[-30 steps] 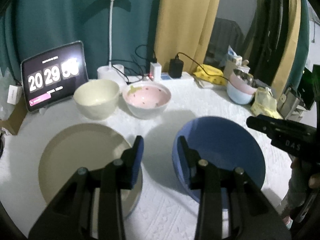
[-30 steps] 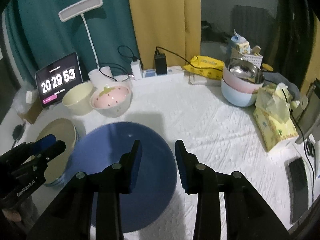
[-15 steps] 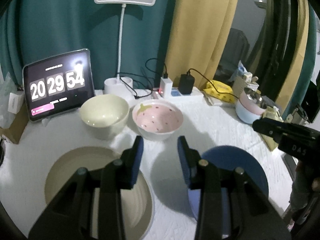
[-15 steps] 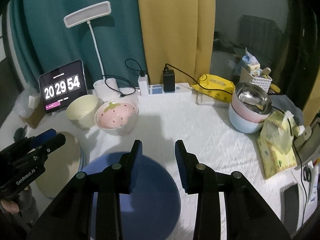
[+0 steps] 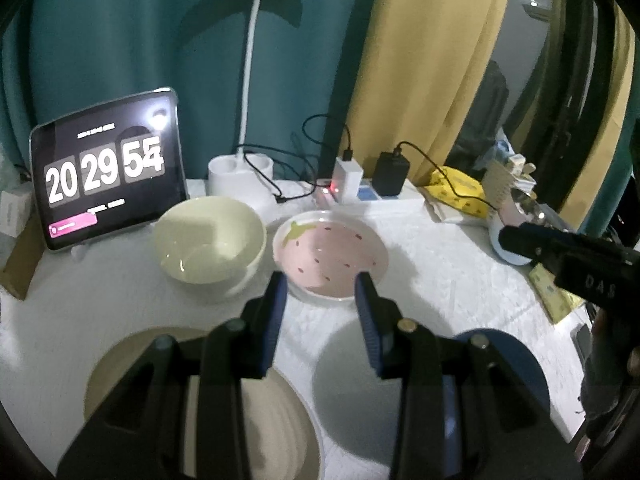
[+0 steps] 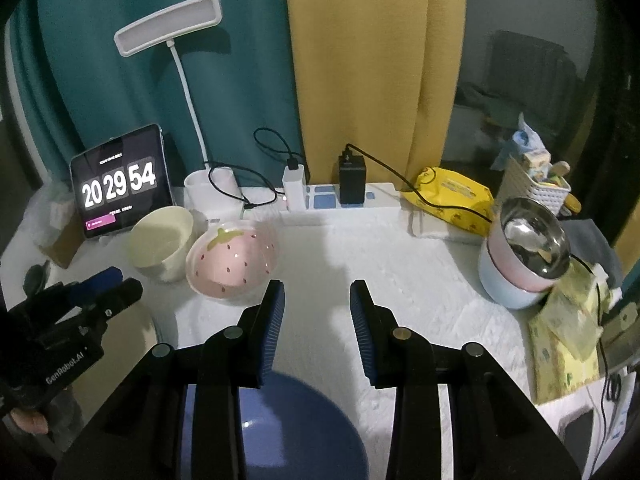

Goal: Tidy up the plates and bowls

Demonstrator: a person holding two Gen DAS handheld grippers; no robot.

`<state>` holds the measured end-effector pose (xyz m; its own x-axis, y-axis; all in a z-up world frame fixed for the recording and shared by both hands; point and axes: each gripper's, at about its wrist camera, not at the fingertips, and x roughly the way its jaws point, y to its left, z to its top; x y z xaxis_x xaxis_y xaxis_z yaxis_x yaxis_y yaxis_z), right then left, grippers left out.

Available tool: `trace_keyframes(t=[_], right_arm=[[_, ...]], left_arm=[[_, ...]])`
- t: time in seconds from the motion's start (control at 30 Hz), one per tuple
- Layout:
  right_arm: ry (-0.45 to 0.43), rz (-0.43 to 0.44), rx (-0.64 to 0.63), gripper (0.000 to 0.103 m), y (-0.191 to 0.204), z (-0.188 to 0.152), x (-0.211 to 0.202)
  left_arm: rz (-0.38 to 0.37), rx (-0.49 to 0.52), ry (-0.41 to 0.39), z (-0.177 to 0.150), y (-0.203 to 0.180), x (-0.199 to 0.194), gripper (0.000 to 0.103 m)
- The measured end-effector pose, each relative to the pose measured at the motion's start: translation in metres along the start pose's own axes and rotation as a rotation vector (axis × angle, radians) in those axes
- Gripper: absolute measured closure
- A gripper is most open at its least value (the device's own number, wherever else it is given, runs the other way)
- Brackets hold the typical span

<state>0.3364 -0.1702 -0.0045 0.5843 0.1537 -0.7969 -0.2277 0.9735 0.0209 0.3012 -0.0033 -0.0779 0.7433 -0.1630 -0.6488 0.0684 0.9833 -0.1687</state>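
Both tongs empty, jaws parted: left tongs (image 5: 318, 284) just before the pink strawberry bowl (image 5: 330, 254), right tongs (image 6: 317, 292) beside it. Cream bowl (image 5: 210, 238) touches the strawberry bowl's left side; beige plate (image 5: 280, 412) and blue plate (image 6: 288, 432) lie nearer on the tabletop (image 6: 420, 292).

Teal curtain (image 6: 100, 60) and yellow curtain (image 6: 360, 60) hang behind a white-clothed table (image 6: 400, 272) and desk lamp (image 6: 168, 24).
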Motion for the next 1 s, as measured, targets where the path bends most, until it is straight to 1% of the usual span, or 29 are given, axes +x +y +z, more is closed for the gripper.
trace_keyframes(t=[0.13, 0.3, 0.57, 0.77, 1.0], right_arm=[[0.025, 0.010, -0.001, 0.067, 0.005, 0.012, 0.021], [0.067, 0.025, 0.013, 0.067, 0.006, 0.018, 0.048], [0.124, 0.048, 0.021, 0.067, 0.008, 0.020, 0.084], [0.183, 0.072, 0.039, 0.067, 0.013, 0.021, 0.113], [0.238, 0.104, 0.075, 0.067, 0.020, 0.022, 0.140]], left_arm=[[0.005, -0.025, 0.029, 0.004, 0.006, 0.018, 0.066], [0.012, -0.038, 0.068, 0.005, 0.011, 0.039, 0.066], [0.028, -0.055, 0.129, 0.005, 0.015, 0.070, 0.066], [0.045, -0.058, 0.165, 0.005, 0.014, 0.086, 0.066], [0.047, -0.074, 0.204, 0.006, 0.020, 0.102, 0.066]])
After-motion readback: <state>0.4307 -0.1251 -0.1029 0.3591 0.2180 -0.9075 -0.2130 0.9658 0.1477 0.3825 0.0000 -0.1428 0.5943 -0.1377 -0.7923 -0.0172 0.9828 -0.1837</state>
